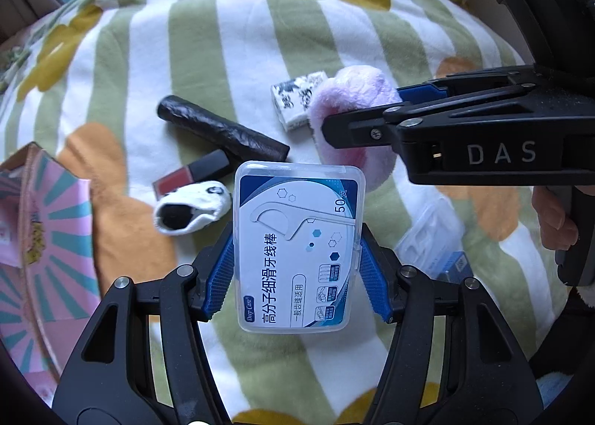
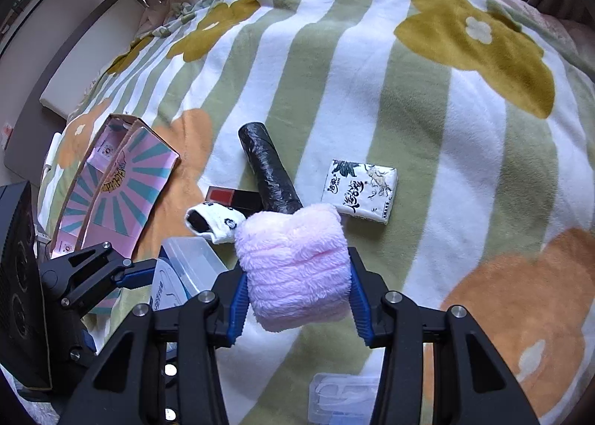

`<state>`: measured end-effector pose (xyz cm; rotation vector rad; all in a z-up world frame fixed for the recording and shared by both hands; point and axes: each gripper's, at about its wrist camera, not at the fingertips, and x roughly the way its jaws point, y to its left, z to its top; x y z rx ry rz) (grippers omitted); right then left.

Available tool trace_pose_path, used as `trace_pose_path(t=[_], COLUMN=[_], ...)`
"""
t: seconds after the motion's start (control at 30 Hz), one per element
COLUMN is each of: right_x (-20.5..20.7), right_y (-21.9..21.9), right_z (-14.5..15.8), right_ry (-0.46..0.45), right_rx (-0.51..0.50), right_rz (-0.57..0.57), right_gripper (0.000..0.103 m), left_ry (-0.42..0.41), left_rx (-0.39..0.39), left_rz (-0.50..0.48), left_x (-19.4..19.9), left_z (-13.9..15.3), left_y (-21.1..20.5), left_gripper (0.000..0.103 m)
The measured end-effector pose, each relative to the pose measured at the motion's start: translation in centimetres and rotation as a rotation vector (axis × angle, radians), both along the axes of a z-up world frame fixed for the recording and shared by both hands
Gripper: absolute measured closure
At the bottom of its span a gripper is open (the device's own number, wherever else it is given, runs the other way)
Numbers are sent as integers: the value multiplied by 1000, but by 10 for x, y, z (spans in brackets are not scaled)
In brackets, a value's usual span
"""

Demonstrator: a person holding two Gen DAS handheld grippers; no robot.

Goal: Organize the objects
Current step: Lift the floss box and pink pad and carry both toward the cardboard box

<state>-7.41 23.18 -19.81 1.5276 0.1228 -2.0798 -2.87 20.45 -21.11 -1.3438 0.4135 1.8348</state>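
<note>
L gripper (image 1: pixel 297 268) is clamped on a floss box (image 1: pixel 297 250), blue pads on both long sides, box lifted over the blanket (image 1: pixel 208 53); R gripper (image 2: pixel 295 294) is clamped on a pink plush (image 2: pixel 293 268), also held up, just right of the box in the L view. On the blanket past them: black roll (image 2: pixel 267 172), lipstick (image 2: pixel 232 198) touching its near end, sock (image 2: pixel 214 226) near that, tissue pack (image 2: pixel 359 190) to the right; pink carton (image 2: pixel 119 187) far left; clear case (image 2: pixel 342 399) near edge.
</note>
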Motion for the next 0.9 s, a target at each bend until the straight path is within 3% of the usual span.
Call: trace_pose_path(t=[0.2,0.3,0.47,0.67,0.9], right_x=[26,45,85,128,172], right_y=[-5,-11,-22,-23,-17], right_z=[56,85,131,169,193], right_ry=[66,107,185,220,287], right_rx=[37,70,140,168,218], right_rz=[-63,-90,-127,-242,-371], right_gripper=[60,60,60,60,60], left_ry=[32,103,139,137,169], left_rx=[34,15,37,76,82], left_rz=[38,42,41,63,72], left_x=[-2,-1,-1,0,9], left_z=[49,75,118,156,175], left_y=[-24,-38,-65,-99,-131], left_gripper=[45,45,45,45,45])
